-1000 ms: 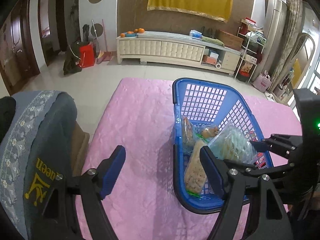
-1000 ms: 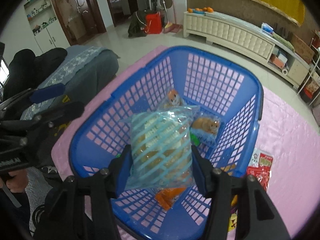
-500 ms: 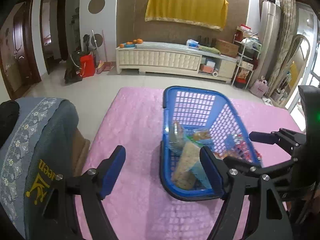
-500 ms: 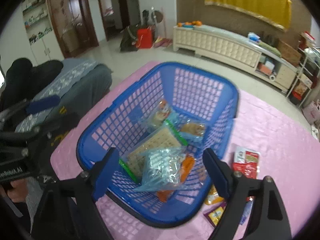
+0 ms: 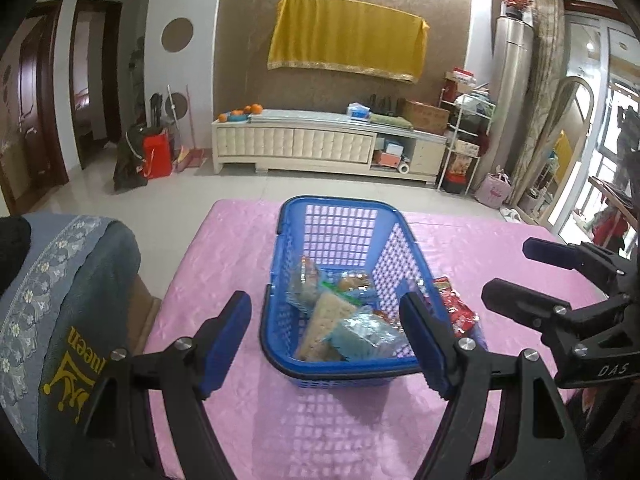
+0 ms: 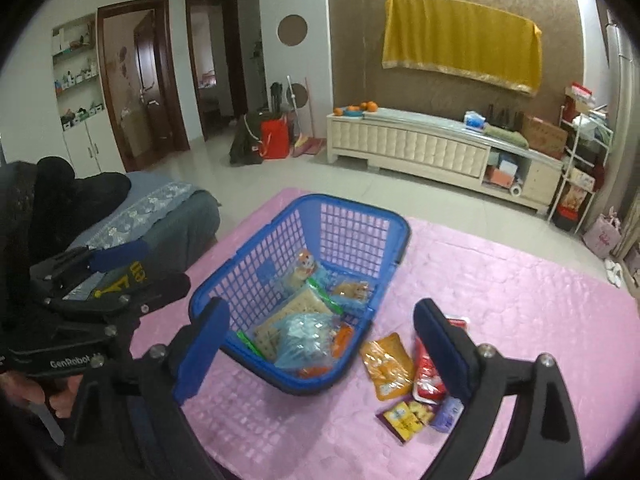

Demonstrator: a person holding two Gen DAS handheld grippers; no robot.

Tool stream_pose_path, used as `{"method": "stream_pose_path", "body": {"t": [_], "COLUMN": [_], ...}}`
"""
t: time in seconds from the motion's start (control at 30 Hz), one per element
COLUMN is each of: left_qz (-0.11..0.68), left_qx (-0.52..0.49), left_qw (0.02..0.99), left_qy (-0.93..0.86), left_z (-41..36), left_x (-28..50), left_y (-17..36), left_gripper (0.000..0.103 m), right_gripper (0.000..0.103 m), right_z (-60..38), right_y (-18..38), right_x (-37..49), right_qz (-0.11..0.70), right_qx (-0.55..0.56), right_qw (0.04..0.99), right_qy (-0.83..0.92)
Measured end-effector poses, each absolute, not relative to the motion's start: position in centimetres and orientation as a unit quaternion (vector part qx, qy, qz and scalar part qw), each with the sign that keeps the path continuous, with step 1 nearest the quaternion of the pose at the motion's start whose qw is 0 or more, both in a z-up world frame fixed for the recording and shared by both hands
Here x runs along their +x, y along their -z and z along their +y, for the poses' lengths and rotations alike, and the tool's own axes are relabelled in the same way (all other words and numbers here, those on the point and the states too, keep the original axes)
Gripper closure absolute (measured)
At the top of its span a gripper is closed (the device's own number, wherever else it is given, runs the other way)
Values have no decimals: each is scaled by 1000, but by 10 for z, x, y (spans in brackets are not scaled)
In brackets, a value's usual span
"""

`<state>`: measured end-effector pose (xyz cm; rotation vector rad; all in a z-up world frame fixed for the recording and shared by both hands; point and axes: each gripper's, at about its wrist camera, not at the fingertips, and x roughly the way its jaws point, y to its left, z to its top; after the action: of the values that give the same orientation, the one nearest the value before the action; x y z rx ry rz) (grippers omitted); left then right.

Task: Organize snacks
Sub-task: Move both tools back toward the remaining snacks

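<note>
A blue plastic basket (image 6: 352, 220) (image 5: 340, 240) stands on the pink table. In it lie several snack packs, with a light blue striped bag (image 6: 306, 338) (image 5: 366, 334) on top. Beside the basket on the cloth lie an orange pack (image 6: 386, 364), a red pack (image 6: 428, 376) (image 5: 456, 308), a yellow pack (image 6: 406, 420) and a small purple one (image 6: 448, 418). My right gripper (image 6: 320, 348) is open and empty, held back above the basket's near edge. My left gripper (image 5: 328, 338) is open and empty, near the basket's front.
The pink cloth (image 6: 520, 300) covers the table. A grey chair back with a black garment (image 6: 132, 216) (image 5: 60, 300) stands at the left. A white cabinet (image 6: 420, 148) and tiled floor lie beyond.
My right gripper opened and let the light blue striped bag drop into the basket. Both grippers then drew back and up from the basket.
</note>
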<state>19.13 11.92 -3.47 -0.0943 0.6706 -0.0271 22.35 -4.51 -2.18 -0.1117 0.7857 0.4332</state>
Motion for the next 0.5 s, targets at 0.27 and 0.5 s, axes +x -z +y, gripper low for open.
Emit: {"method": "stream_pose_path", "body": {"t": [0.27, 0.5], "left_qz": [330, 343], "left_qx": [-41, -24], "left_qw": [942, 938], "left_qy": [35, 51], "left_z": [92, 63], "left_x": [183, 179], "left_y": [32, 32], "left_gripper": [28, 28], "right_gripper": [7, 7], "right_z": [-82, -116], "right_y": [17, 20], "right_x": [198, 183], "right_qz": [388, 393], "right_qx": [-33, -30], "right_qw": [904, 907], "right_qy": [-175, -145]}}
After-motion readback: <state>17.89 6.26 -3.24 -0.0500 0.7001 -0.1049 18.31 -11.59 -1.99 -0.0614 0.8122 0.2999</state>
